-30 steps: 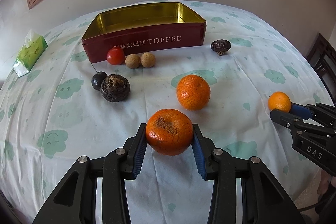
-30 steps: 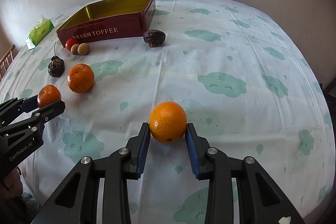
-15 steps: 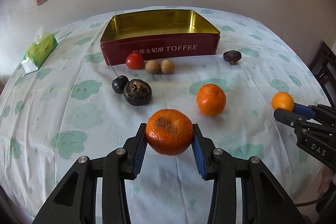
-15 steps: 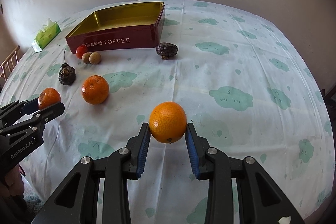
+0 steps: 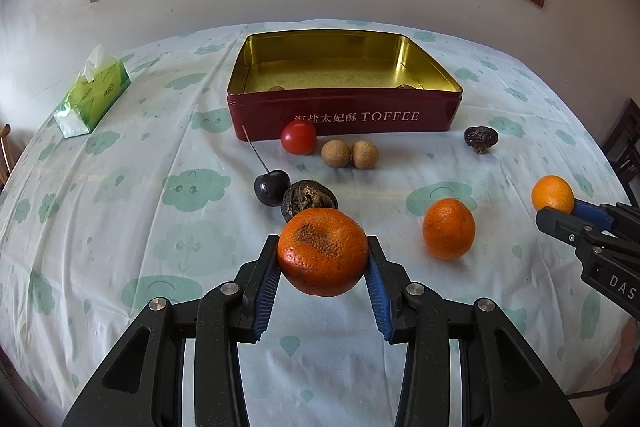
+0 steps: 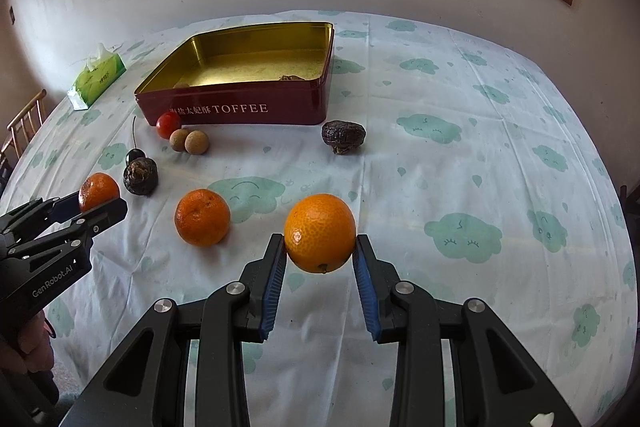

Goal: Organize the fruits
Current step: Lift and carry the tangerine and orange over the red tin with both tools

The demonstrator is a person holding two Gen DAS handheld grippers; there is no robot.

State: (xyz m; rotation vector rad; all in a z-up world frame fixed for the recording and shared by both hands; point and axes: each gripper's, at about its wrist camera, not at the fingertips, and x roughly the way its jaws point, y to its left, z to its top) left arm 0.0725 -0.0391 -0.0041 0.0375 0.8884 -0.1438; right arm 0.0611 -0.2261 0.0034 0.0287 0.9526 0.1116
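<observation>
My left gripper (image 5: pixel 322 255) is shut on a dark-spotted mandarin (image 5: pixel 322 251), held above the tablecloth. My right gripper (image 6: pixel 320 246) is shut on a smooth orange mandarin (image 6: pixel 320 231), also lifted; it shows at the right of the left wrist view (image 5: pixel 552 193). A third mandarin (image 5: pixel 449 228) lies on the cloth between them. The open red toffee tin (image 5: pixel 344 111) stands at the back with small items inside. In front of it lie a cherry tomato (image 5: pixel 298 137), two longans (image 5: pixel 349 154), a dark cherry (image 5: pixel 271 187), a dark wrinkled fruit (image 5: pixel 309 197) and another one (image 5: pixel 481 139).
A green tissue pack (image 5: pixel 93 95) lies at the back left. A wooden chair (image 6: pixel 24 125) stands past the table's left edge. The wall and window are behind the table. The cloud-print tablecloth (image 6: pixel 460 163) covers the table's right side.
Both grippers have risen and pulled back with their mandarins, so the tin and the loose fruits look farther away and its inside shows. Grips unchanged.
</observation>
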